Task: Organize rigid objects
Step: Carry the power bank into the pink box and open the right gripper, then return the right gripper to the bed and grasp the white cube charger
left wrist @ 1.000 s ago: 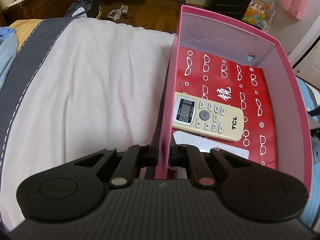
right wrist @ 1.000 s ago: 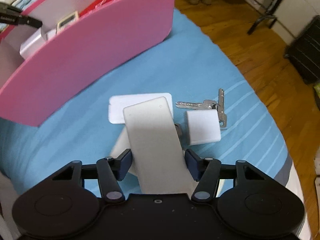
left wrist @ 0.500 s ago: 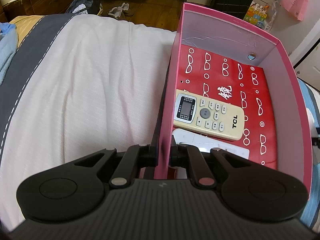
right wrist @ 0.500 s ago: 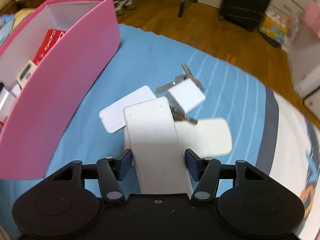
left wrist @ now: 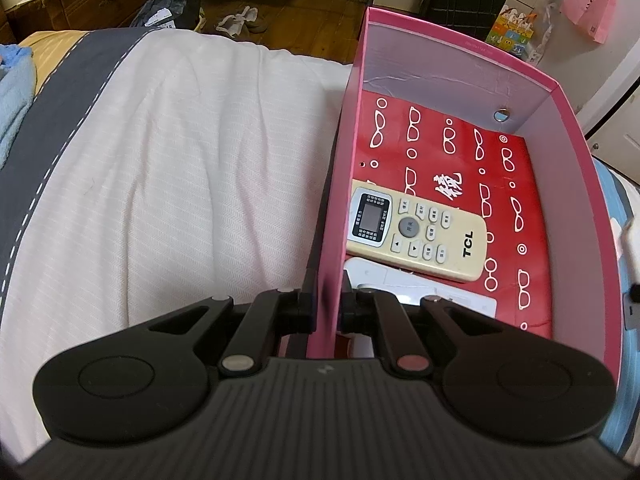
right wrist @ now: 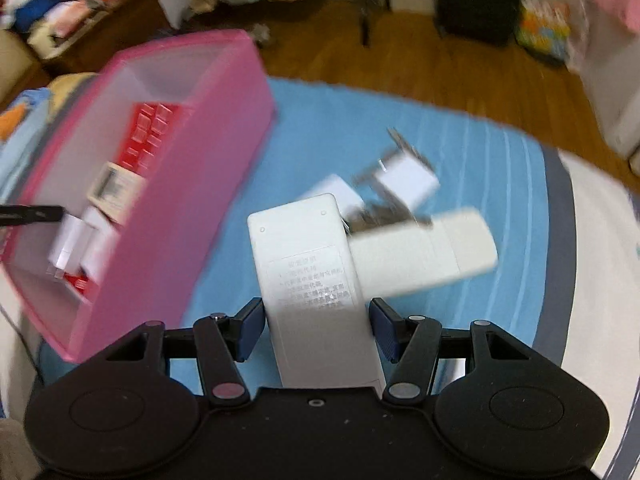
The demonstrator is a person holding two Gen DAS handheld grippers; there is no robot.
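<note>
Pink cardboard, the wall of the storage box, is pinched between the pressed-together jaws of the left gripper at the lower middle of the left wrist view, so the box is steadied on the bed. Inside it, three things are already stored: a red glasses-patterned package lining the bottom, a cream TCL remote control lying across that package, and a white flat item partly tucked under the remote at the near end.

In the right wrist view, a white rectangular device with printed text on its back is clamped between the blue pads of the right gripper, whose jaws are spread about halfway around it. The device is held clear of the blue bedspread, to the right of the box in the frame and not yet over its opening.

Several things are left on the bedspread above and to the right of the held device: a white charger cube, a bunch of keys blurred beside and under it, a long white remote-like bar, and a white flat piece just behind the device's top edge. The picture is smeared, so their exact contact cannot be told.

The task is judged to be near its midpoint: three items are boxed, one is in transit, and about four remain to be collected.
</note>
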